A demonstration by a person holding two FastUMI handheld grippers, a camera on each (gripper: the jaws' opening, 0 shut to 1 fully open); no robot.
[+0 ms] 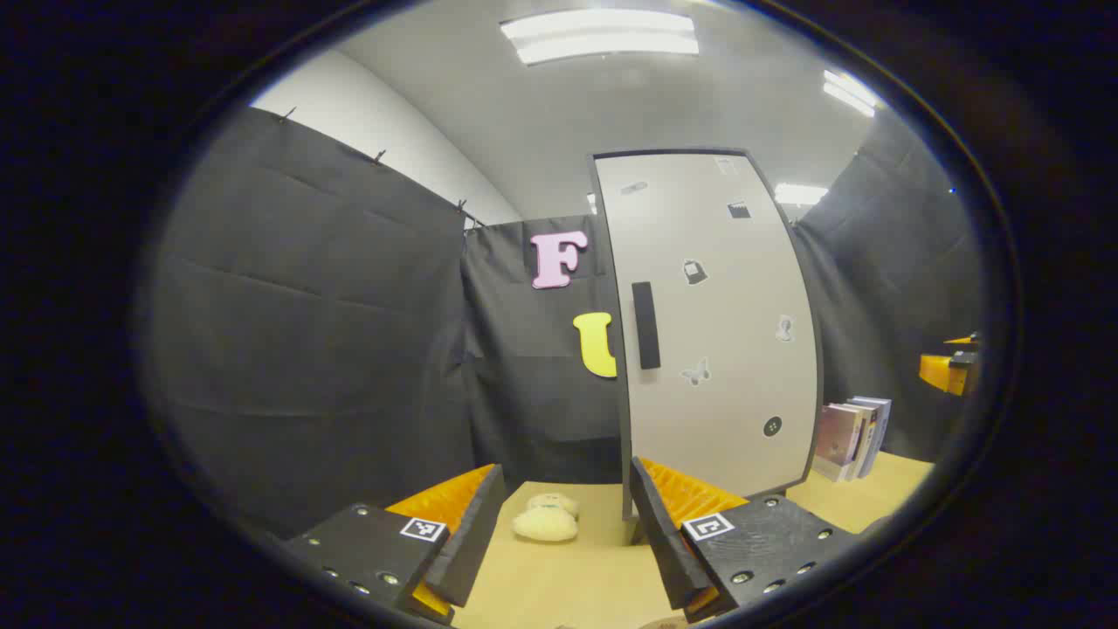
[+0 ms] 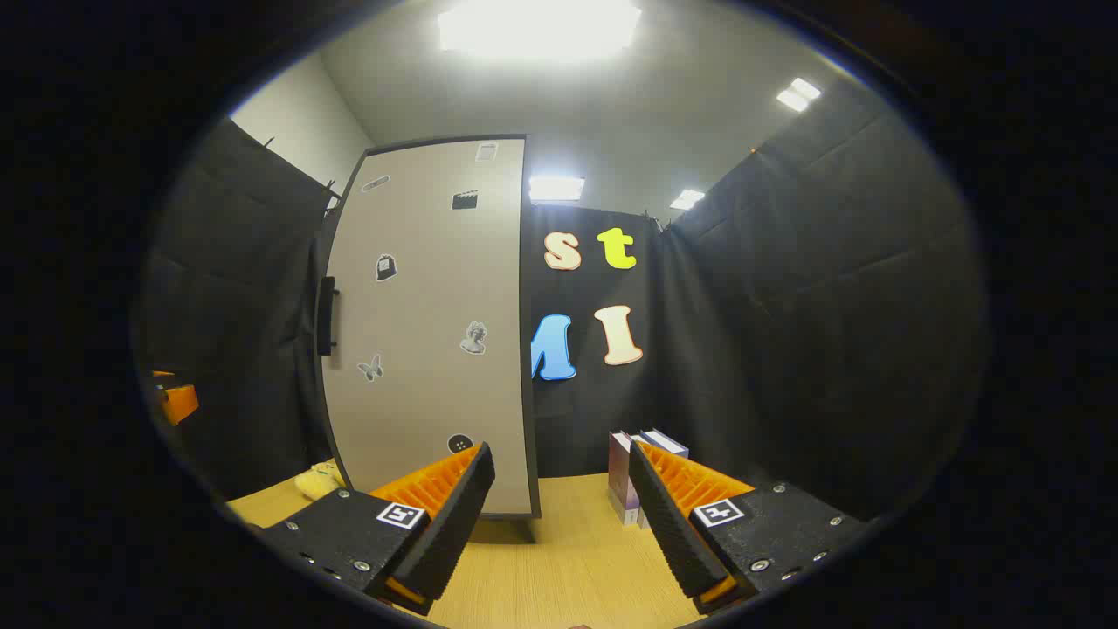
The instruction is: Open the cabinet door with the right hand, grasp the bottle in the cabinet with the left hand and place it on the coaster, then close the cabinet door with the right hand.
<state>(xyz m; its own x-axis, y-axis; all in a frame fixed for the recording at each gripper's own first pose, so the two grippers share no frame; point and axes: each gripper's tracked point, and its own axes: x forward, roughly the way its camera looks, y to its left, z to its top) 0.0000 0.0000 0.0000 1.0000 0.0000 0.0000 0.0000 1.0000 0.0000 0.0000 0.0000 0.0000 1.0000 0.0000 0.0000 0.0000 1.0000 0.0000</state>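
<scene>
Closed cabinet door [image 2: 428, 323] ahead of spread right gripper [image 2: 559, 515], apart

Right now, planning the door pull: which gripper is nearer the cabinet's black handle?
Left, as far as I can judge. The left gripper sits just below-left of the handle, facing the door. The right gripper sits off toward the door's far edge, seeing the handle edge-on.

Few books [image 1: 852, 437] standing upright on the wooden table [image 1: 559, 585] — plus a cream plush toy [image 1: 546, 517] lying nearby.
</scene>
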